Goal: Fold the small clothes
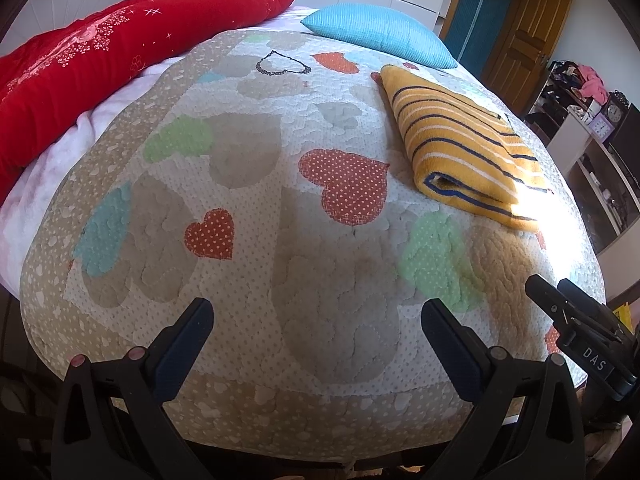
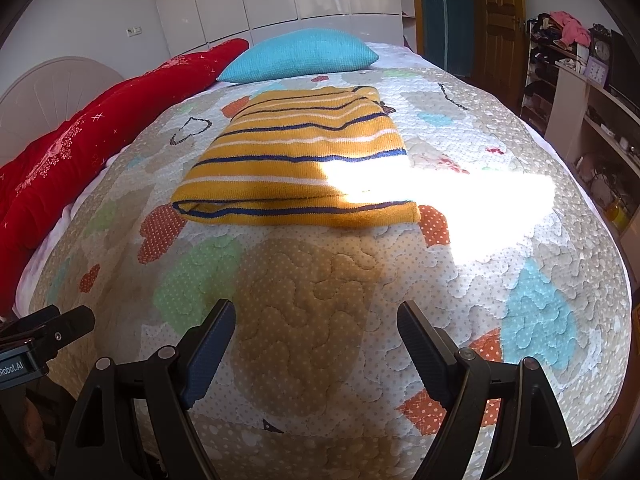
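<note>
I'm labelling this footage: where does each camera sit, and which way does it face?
Left wrist: on the left tongs, angled down at the heart-patterned quilt; own open fingers show, the right tongs at the right edge.
Right wrist: on the right tongs, facing the folded striped sweater; open fingers show, left tongs at the left edge.
Shared: sweater, quilt, blue pillow.

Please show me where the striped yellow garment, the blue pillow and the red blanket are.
striped yellow garment (image 2: 288,168), right wrist view, middle of folded top.
blue pillow (image 2: 304,54), right wrist view, its centre.
red blanket (image 1: 100,52), left wrist view, upper surface.

The bed's heart-patterned quilt (image 2: 312,280) carries three things — a folded striped sweater (image 2: 296,168), blue pillow (image 2: 300,54), red blanket (image 1: 100,52).
</note>
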{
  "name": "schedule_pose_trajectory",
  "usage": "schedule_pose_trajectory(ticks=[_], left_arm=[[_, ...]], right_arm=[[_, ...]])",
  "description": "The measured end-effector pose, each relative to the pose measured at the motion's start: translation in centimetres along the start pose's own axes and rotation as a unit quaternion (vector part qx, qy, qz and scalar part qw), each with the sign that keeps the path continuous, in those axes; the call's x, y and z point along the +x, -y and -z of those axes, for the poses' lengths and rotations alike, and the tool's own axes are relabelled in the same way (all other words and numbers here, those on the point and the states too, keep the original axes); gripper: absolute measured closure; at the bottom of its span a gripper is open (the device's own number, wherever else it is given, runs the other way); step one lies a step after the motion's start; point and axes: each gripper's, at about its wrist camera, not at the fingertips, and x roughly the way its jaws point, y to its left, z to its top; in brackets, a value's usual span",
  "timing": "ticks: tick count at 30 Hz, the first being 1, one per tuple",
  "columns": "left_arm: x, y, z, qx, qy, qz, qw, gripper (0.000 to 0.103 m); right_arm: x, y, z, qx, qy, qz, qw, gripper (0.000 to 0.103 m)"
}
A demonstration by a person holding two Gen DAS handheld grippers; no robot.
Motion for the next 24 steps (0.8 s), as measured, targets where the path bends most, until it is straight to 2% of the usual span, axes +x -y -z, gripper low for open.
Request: schedule_pose_trajectory(ticks=[8, 13, 19, 24], left_arm=[[0.1, -0.3, 0.0, -0.003, 0.0, 0.002, 1.0, 0.0], [0.0, -0.3, 0.2, -0.006, 0.0, 0.028, 0.9996, 0.0], [0.0, -0.3, 0.3, 0.0, 0.004, 0.031, 0.9995, 0.0], [1.7, -0.4, 0.4, 0.008, -0.011, 0.026, 0.9996, 0.0]], right_arm=[[0.2, 0.2, 0.1, 0.006, -0.004, 0.0, 1.0, 0.016], [0.3, 0.4, 0.1, 0.01, -0.006, -0.003, 1.0, 0.016], [0.1, 0.1, 0.1, -0.002, 0.005, 0.006, 1.0, 0.015], [0.5, 0.5, 0.4, -0.009, 0.014, 0.022, 1.0, 0.014]])
